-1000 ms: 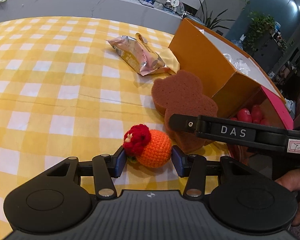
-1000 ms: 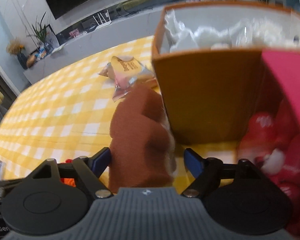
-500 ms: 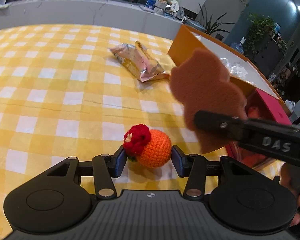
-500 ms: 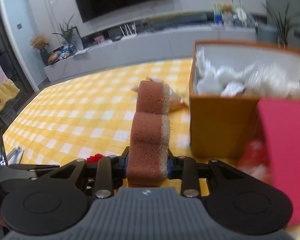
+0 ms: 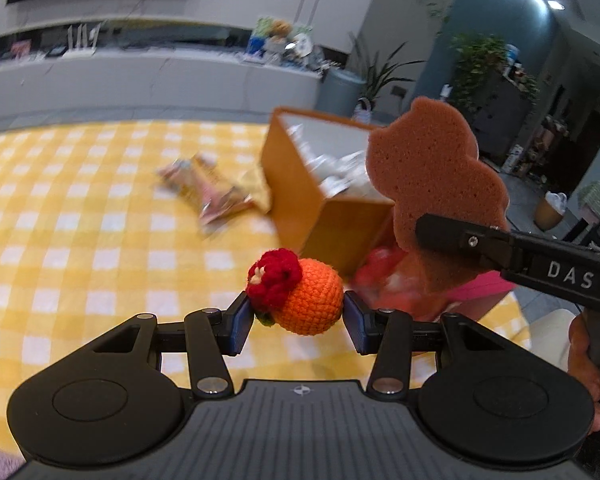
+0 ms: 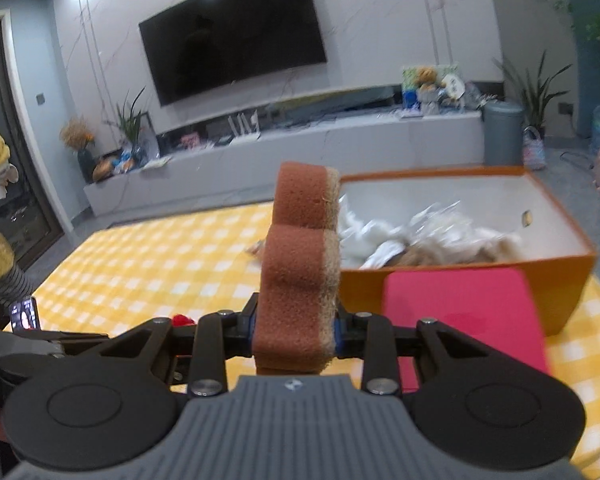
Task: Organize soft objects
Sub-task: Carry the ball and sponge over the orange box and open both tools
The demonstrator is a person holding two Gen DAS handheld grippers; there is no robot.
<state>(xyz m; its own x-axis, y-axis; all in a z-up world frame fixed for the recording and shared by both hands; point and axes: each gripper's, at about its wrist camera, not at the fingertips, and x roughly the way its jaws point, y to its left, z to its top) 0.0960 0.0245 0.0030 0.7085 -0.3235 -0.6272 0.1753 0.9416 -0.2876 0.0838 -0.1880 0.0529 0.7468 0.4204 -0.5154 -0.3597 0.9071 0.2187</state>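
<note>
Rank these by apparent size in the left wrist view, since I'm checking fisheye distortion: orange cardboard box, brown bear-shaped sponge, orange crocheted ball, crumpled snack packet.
1. Brown bear-shaped sponge and orange cardboard box: similar; sponge is nearer, so unsure.
2. Crumpled snack packet and orange crocheted ball: similar; packet blurred.

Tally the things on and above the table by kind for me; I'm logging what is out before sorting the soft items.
Sponges: 1, brown sponge held in the right gripper
Crochet toys: 1, orange crochet ball in the left gripper
Snack packets: 1, snack packet
Boxes: 2, orange box, pink box
Total: 5
</note>
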